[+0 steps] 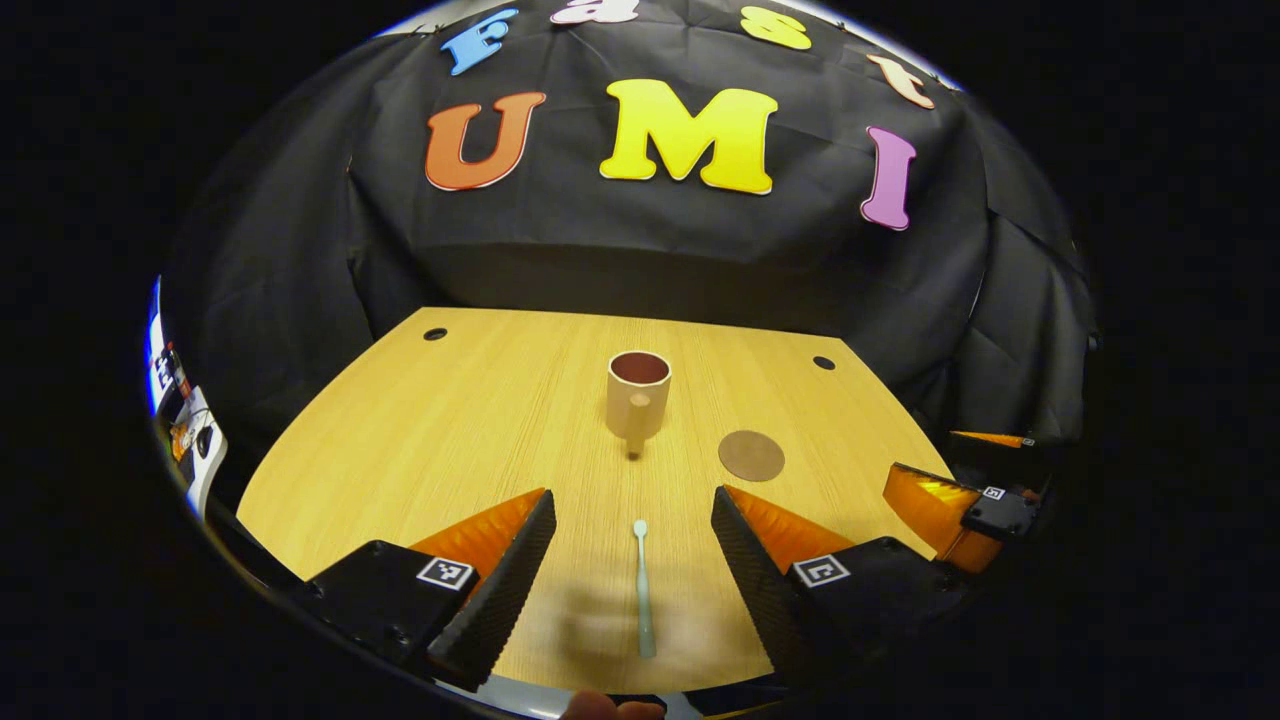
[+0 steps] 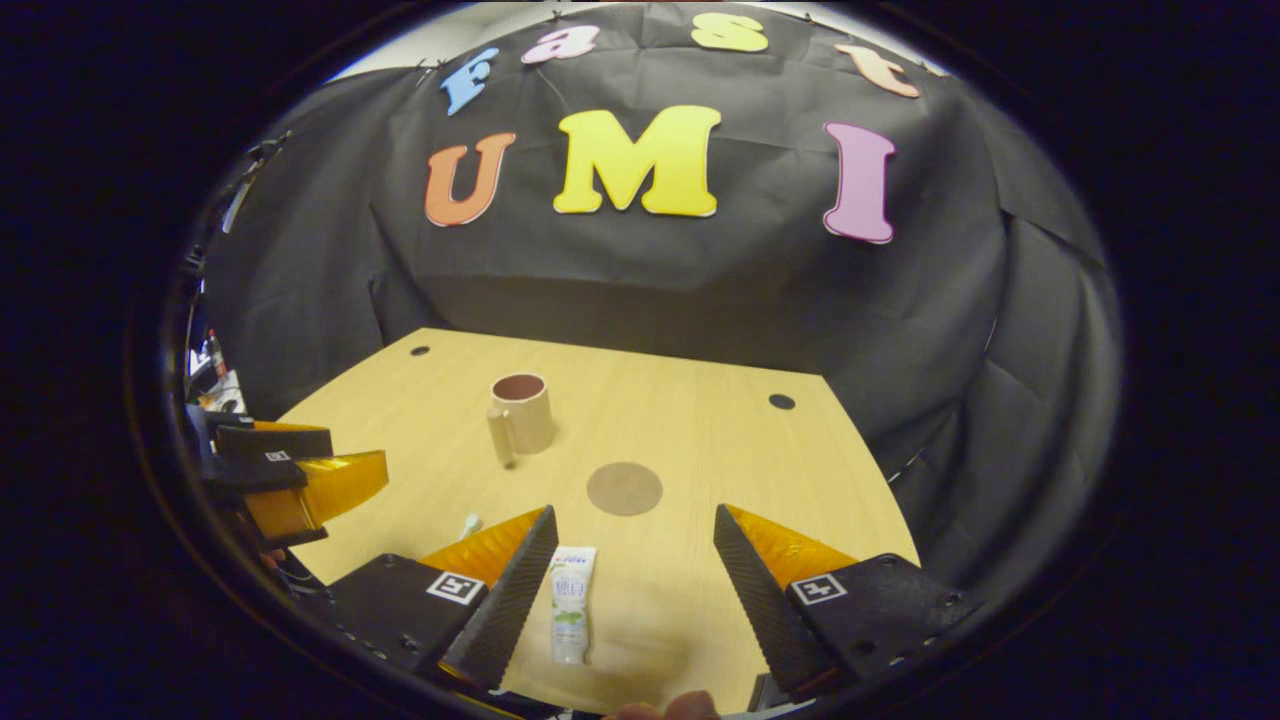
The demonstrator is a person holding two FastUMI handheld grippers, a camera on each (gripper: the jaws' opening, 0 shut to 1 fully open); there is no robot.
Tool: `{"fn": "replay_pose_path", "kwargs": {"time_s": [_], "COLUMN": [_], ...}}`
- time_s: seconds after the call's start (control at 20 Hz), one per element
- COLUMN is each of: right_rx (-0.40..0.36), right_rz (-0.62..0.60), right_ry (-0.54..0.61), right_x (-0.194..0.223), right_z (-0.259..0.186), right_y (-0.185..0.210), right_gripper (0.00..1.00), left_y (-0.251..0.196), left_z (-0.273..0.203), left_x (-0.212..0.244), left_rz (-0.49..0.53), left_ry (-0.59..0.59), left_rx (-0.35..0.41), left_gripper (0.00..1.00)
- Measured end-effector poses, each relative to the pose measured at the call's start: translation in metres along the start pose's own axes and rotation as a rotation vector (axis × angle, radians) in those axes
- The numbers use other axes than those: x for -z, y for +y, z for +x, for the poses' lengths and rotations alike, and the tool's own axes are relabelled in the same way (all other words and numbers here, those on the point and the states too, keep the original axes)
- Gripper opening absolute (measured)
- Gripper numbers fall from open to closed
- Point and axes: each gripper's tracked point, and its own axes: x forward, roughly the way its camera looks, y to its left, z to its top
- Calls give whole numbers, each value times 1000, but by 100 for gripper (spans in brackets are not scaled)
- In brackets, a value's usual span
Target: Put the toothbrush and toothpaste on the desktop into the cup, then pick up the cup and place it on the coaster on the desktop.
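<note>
Peeking past the left gripper's (image 1: 633,535) finger in the right gripper view, the toothbrush (image 1: 642,585) is mostly hidden; both grippers hover spread, the right gripper (image 2: 634,560) over the toothpaste (image 2: 571,603).

Bare desktop (image 1: 420,440) around cup (image 1: 638,395) and coaster (image 1: 751,455) — open approach paths.

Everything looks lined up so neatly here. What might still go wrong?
The toothbrush is thin and lies flat on the table, so the open left hand-held gripper may slip off it. The toothpaste sits close to one finger of the right hand-held gripper, so closing might nudge it. The cup is narrow; a clumsy drop could tip it.
</note>
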Motion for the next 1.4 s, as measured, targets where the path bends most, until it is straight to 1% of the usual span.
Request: {"fn": "replay_pose_path", "kwargs": {"time_s": [0.15, 0.25, 0.45, 0.55, 0.75, 0.9, 0.95, 1.0, 1.05, 1.1, 1.3, 1.35, 1.4], "right_rx": [-13, -19, -31, -25, -9, -14, -15, -16, -17, -18, -9, -3, 3], "right_rz": [-7, -14, -13, -15, -3, -1, -2, 0, 3, 5, 13, 20, 27], "right_ry": [43, 72, 132, 141, 162, 172, 175, 180, 184, 187, 178, 174, 171], "right_x": [18, 33, 69, 76, 95, 104, 106, 110, 112, 113, 108, 107, 105], "right_z": [6, 10, 9, 9, 20, 25, 26, 27, 28, 27, 24, 24, 25], "right_y": [7, 11, 16, 14, 12, 13, 14, 14, 14, 14, 8, 6, 4], "right_gripper": [95, 95, 95, 95, 95, 95, 98, 98, 95, 95, 95, 98, 95], "left_y": [1, 0, -8, -10, -4, -4, -5, -4, -4, -4, -4, -4, -5], "left_z": [8, 15, 30, 40, 61, 69, 72, 75, 77, 80, 87, 89, 91], "left_x": [23, 40, 71, 81, 107, 123, 125, 126, 127, 128, 127, 126, 126], "left_rz": [-8, 5, 47, 47, 34, 21, 25, 31, 37, 40, 62, 74, 88], "left_ry": [32, 58, 111, 132, 170, 189, 188, 185, 182, 181, 181, 178, 177], "left_rx": [1, -2, 23, 29, -6, -19, -19, -21, -22, -26, -44, -48, -48], "left_gripper": [99, 95, 95, 95, 94, 91, 90, 94, 92, 83, 72, 69, 66]}}
